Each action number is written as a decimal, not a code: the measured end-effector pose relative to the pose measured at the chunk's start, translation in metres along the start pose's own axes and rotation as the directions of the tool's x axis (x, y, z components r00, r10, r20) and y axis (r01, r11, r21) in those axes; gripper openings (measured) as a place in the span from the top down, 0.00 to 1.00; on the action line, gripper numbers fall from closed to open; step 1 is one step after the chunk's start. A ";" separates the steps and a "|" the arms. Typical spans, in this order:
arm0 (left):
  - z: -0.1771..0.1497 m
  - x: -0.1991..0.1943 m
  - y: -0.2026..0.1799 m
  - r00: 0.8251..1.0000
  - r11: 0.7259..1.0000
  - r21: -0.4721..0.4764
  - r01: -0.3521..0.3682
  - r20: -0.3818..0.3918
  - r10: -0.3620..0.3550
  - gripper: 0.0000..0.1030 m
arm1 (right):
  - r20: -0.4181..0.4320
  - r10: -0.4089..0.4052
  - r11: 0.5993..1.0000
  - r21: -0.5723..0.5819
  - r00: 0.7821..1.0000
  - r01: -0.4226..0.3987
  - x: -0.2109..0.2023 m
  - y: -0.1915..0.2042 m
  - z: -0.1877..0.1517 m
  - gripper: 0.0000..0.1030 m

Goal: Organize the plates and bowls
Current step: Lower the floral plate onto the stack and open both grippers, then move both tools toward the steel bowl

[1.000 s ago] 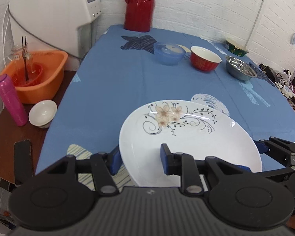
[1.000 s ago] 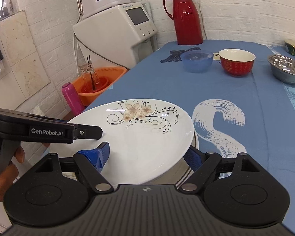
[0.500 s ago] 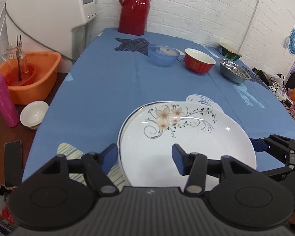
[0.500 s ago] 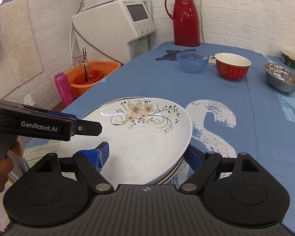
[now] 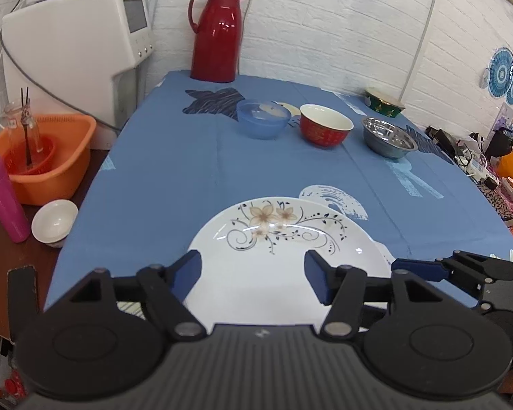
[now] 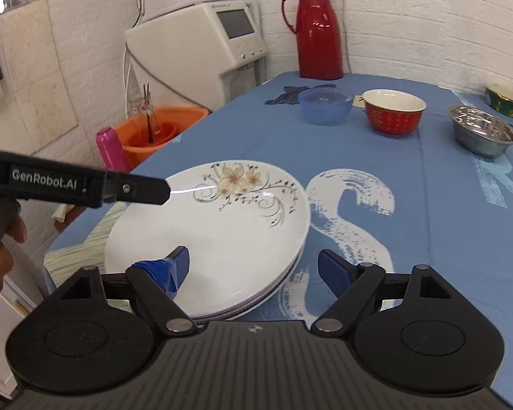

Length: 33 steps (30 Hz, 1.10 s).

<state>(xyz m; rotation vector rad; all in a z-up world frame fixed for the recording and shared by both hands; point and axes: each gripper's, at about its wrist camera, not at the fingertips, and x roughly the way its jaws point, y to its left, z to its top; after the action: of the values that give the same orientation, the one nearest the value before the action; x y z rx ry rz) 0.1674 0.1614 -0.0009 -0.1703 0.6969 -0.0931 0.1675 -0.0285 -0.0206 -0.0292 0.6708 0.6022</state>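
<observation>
A white plate with a flower pattern lies on top of a stack of plates at the near end of the blue table. My left gripper stands open above the plate's near rim and grips nothing. My right gripper is open too, its left finger over the plate and its right finger beyond the rim. Further back stand a blue bowl, a red bowl, a steel bowl and a green bowl.
A red thermos stands at the table's far end beside a white dispenser. Left of the table, a lower brown surface holds an orange basin, a pink bottle and a small white bowl. Clutter lines the right edge.
The flowered plate came down from a tilted hold onto the stack. My left gripper opened off its rim, and both grippers drew back and rose a little.
</observation>
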 end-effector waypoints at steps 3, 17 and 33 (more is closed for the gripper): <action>0.005 0.003 -0.006 0.999 0.999 -0.014 0.031 -0.013 -0.031 0.42 | 0.031 0.000 0.997 0.077 1.000 -0.002 -0.013 -0.021 0.005 0.33; 0.039 0.057 -0.095 0.991 0.992 0.051 0.114 -0.082 -0.109 0.29 | -0.034 -0.148 0.915 0.374 0.988 0.150 -0.045 -0.136 -0.016 0.32; 0.061 0.119 -0.188 0.981 0.976 0.163 0.143 -0.156 -0.118 0.28 | -0.016 -0.153 0.886 0.440 0.988 0.145 -0.060 -0.208 -0.021 0.32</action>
<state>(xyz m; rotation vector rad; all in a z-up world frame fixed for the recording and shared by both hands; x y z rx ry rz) 0.2920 -0.0325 0.0053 -0.0417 0.8193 -0.2939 0.2290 -0.2361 -0.0353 0.3455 0.7667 0.2905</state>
